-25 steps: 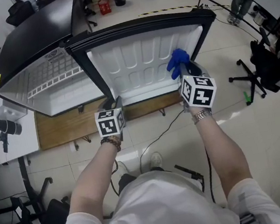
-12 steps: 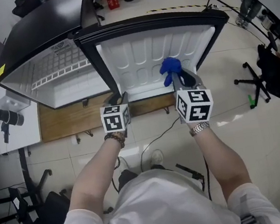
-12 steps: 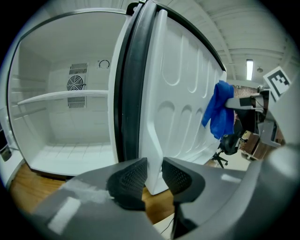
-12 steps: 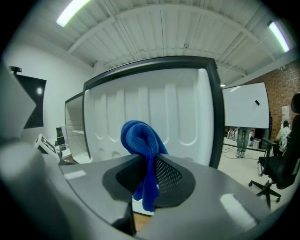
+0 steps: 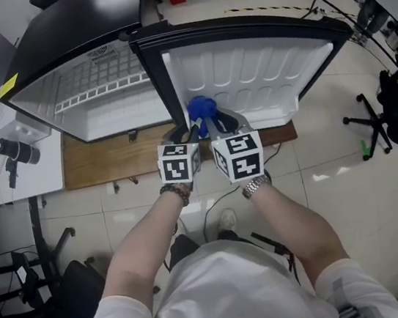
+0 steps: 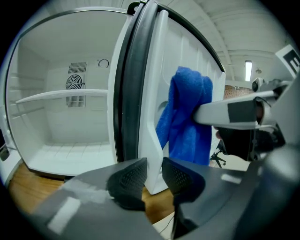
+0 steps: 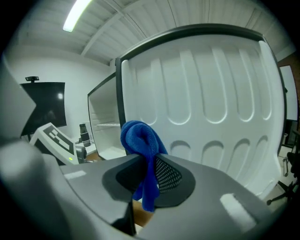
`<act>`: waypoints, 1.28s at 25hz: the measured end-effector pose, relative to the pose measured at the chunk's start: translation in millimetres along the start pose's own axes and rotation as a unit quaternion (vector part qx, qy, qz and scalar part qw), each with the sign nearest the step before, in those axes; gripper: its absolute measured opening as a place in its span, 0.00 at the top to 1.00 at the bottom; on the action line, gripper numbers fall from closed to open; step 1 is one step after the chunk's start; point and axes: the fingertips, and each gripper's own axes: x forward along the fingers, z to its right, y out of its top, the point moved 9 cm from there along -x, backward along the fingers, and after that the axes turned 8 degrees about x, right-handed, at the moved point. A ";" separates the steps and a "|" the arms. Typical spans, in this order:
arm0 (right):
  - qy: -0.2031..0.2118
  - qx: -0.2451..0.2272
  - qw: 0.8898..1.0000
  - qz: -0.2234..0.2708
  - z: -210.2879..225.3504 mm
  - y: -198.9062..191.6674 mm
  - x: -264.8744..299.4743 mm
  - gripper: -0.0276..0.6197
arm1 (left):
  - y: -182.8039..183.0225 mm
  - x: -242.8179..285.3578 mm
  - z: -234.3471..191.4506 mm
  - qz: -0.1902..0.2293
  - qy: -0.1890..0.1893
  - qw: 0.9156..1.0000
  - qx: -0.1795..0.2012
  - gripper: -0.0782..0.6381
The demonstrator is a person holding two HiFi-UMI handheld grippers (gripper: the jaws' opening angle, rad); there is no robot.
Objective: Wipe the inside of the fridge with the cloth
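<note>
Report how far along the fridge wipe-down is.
Done: the door stands open, and the right gripper is shut on the blue cloth. In hand: the left gripper clamps the door's edge while the blue cloth sits by its inner liner. Left: the compartment and its shelf, apparently not yet reached.

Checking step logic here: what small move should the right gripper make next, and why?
Probably sweep the cloth rightward along the door panel: the right gripper clamps it at the panel's left end, and the left gripper steadies the panel's rim.

Left the fridge [image 5: 100, 95], right its door [image 5: 260, 71], cloth [image 5: 201, 110] against the door
</note>
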 end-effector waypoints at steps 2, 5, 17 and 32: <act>0.002 0.001 1.000 -0.010 -3.8 -4.8 10.6 0.87 | -0.5 -0.4 -0.5 0.002 -0.003 1.000 -0.003 0.74; 0.000 0.004 1.000 -0.024 -4.8 -12.6 22.7 0.87 | -0.9 -0.4 -1.1 0.004 -0.007 1.000 -0.005 0.74; -0.034 0.007 0.999 -0.032 19.2 -30.7 35.5 0.87 | 1.0 -3.9 -1.0 0.016 -0.003 1.000 -0.010 0.74; -0.105 0.013 0.994 -0.016 83.8 -33.1 -3.4 0.87 | -0.8 -3.6 1.0 0.023 0.013 1.000 -0.008 0.75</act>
